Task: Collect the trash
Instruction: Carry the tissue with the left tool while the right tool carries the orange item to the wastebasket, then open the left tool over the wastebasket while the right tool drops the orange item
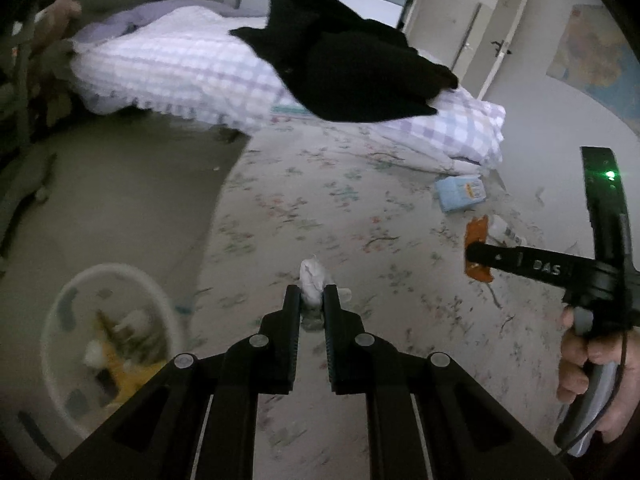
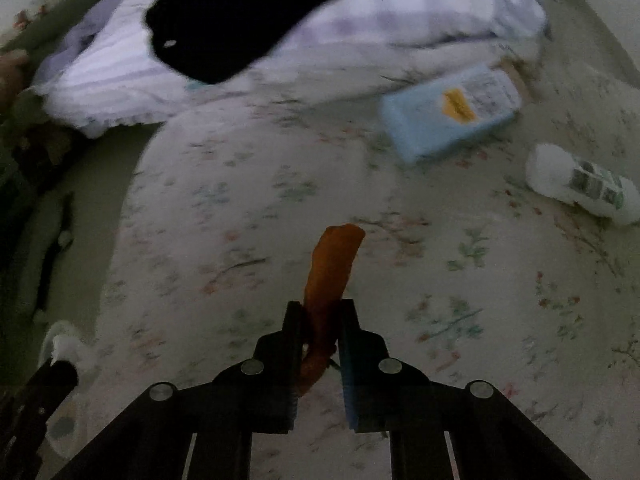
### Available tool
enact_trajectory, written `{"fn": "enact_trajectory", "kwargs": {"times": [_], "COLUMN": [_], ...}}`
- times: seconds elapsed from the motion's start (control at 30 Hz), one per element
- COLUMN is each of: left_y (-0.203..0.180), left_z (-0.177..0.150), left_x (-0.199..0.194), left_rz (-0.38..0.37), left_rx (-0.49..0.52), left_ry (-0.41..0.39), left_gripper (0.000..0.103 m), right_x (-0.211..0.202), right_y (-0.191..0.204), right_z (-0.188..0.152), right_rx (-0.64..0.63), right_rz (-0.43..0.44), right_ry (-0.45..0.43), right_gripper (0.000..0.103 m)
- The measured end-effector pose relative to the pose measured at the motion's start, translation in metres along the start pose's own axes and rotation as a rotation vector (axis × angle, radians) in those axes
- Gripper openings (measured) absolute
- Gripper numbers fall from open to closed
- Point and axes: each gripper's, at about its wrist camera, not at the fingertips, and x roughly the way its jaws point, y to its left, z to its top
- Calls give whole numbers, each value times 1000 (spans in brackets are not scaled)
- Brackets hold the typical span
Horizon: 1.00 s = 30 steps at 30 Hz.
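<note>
The left gripper has its jaws pinching a white tissue, which sticks out above the tips, over the flowered bed sheet. Down to its left, beside the bed, stands a white bin with trash already inside (yellow and white pieces, too blurred to name). The right gripper has its jaws pinching an orange wrapper; the wrapper stands up between them and leans a little to the right. In the left wrist view this gripper comes in from the right with the wrapper at its tip, and the right hand holds its handle. A little farther on the sheet lies a white bottle on its side, at the right. Beyond it, a light blue pack with a yellow label lies tilted, just beside the checked quilt. The quilt is bunched across the far part of the bed, and a black garment lies on top of it. Behind the bed are a white door and, on the right wall, a poster.
</note>
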Motion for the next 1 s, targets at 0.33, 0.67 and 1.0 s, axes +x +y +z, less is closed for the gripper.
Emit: {"fn": "enact_trajectory", "kwargs": {"times": [0.33, 0.67, 1.0], "left_y": [67, 131, 165], "left_z": [-18, -40, -53], "left_x": [-52, -80, -86], "left_rz": [59, 135, 286], "left_rx": [-81, -123, -150], "left_ry": [-29, -23, 8], "left_gripper": [12, 12, 78], "right_x": [-15, -4, 15], "right_y": [82, 160, 212], "right_z": [-26, -52, -70], "right_rx": [-153, -286, -362], "right_rz": [77, 158, 227], "right_ry": [-31, -14, 5], "right_gripper": [15, 15, 15]}}
